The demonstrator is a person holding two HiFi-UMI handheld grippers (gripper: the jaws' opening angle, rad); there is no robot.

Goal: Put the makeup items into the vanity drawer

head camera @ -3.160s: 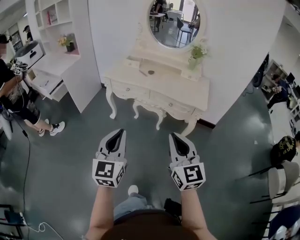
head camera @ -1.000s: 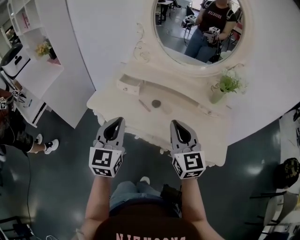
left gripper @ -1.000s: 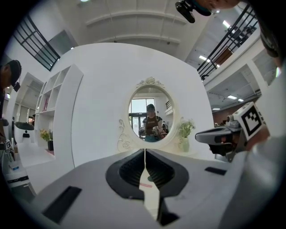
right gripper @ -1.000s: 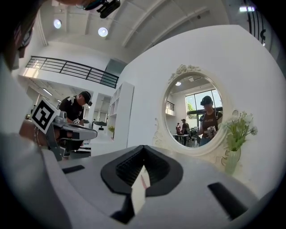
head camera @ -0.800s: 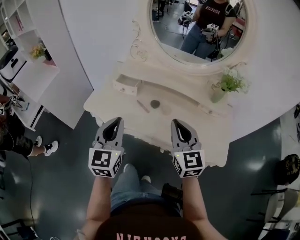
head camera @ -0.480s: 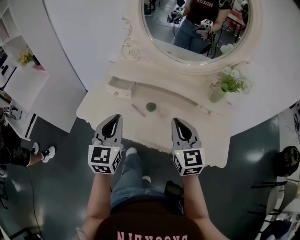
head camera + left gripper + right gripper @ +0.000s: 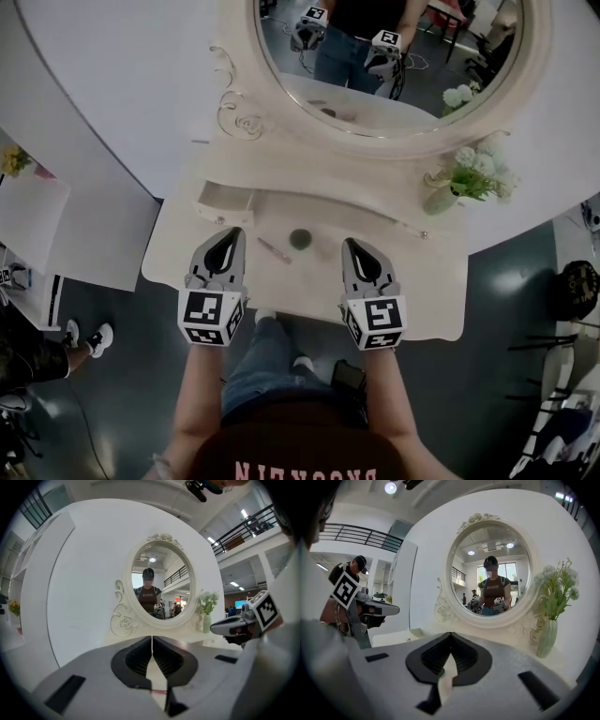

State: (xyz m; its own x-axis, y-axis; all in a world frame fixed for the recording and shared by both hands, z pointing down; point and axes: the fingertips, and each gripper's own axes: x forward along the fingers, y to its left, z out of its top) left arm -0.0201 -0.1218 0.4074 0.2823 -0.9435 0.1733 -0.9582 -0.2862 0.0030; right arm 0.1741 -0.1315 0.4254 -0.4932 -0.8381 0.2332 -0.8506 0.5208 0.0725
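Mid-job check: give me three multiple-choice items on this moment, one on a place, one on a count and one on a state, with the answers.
1. Where does the flower vase stand on the vanity top?
A) at its left end
B) at its right end
C) at the middle of its front edge

2. How many loose makeup items lie in the middle of the top?
A) none
B) five
C) two

3. How do the fingers of the right gripper stand?
A) closed together with nothing between them
B) wide apart
C) clamped on a bottle

Answers:
1 B: in the head view the vase stands by the mirror's right side.
2 C: only a slim stick and a round compact lie there.
3 A: the right gripper view shows the fingers meeting at their tips, with nothing between them.
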